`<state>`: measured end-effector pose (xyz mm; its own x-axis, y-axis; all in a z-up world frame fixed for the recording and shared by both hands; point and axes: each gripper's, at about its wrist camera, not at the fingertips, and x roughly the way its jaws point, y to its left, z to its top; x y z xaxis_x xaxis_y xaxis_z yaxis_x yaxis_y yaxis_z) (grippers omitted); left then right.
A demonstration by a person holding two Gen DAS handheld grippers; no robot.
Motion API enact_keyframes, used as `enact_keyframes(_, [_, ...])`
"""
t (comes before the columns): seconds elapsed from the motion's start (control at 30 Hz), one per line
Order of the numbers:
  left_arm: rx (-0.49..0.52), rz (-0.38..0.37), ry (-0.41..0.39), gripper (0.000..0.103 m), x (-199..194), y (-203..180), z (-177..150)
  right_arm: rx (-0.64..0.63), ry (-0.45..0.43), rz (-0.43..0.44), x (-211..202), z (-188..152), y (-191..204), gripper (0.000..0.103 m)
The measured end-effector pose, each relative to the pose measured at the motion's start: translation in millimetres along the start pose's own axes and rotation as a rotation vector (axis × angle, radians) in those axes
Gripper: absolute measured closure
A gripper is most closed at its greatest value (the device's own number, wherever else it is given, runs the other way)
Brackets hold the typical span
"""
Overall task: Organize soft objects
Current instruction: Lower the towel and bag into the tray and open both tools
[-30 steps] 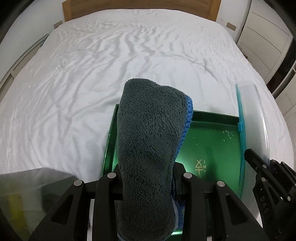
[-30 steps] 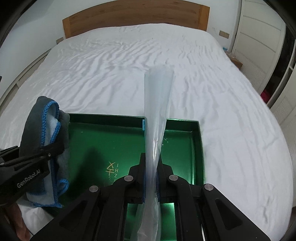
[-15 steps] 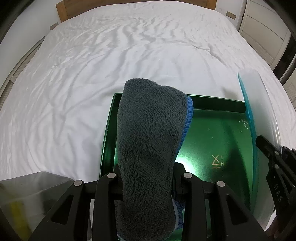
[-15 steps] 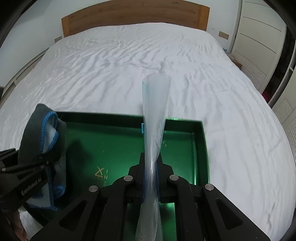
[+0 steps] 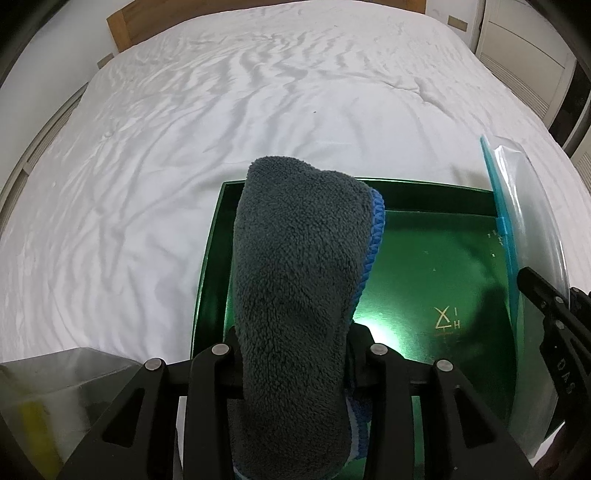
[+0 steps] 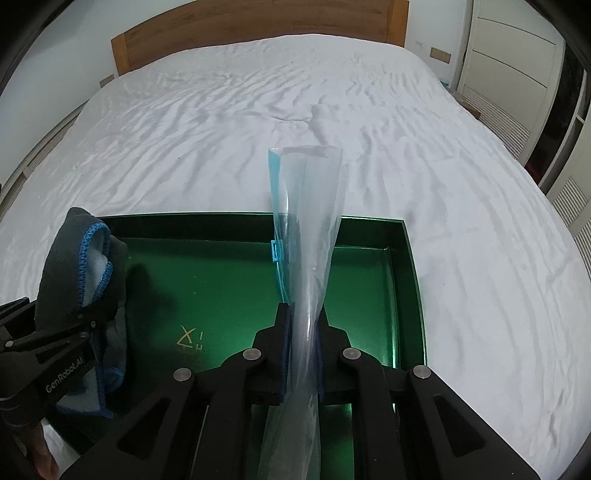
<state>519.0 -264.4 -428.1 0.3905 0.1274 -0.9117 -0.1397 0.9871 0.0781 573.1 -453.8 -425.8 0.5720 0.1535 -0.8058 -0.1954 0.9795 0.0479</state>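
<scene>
Rumpled white bed [image 6: 369, 122] fills view, wooden headboard [image 6: 258, 37] at far end, white wardrobe doors [image 6: 517, 66] right.

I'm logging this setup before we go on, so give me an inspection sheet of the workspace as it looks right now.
Surface: white wrinkled bed sheet; a green tray lies on it.
Job's things: grey towel with blue edging and clear zip bag, both held above the tray.
Clutter: clear box with something yellow inside, at the left view's lower left corner.
Grippers: left gripper around the towel, jaws opening; right gripper around the bag, jaws opening.
Cables: nothing seen.
Surroundings: wooden headboard, white wardrobe doors.
</scene>
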Motion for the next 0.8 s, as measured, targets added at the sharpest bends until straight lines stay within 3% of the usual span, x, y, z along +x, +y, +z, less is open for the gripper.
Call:
enact_keyframes(0.7, [0.041, 0.017, -0.031, 0.070, -1.4, -1.8, -5.5, -0.007, 0.002, -0.026, 4.9, -1.1, -5.2, 0.083])
enact_keyframes(0.8, [0.040, 0.017, -0.031, 0.070, -1.2, -2.2, -5.8, -0.011, 0.004, -0.037, 4.8, -0.6, -6.3, 0.070])
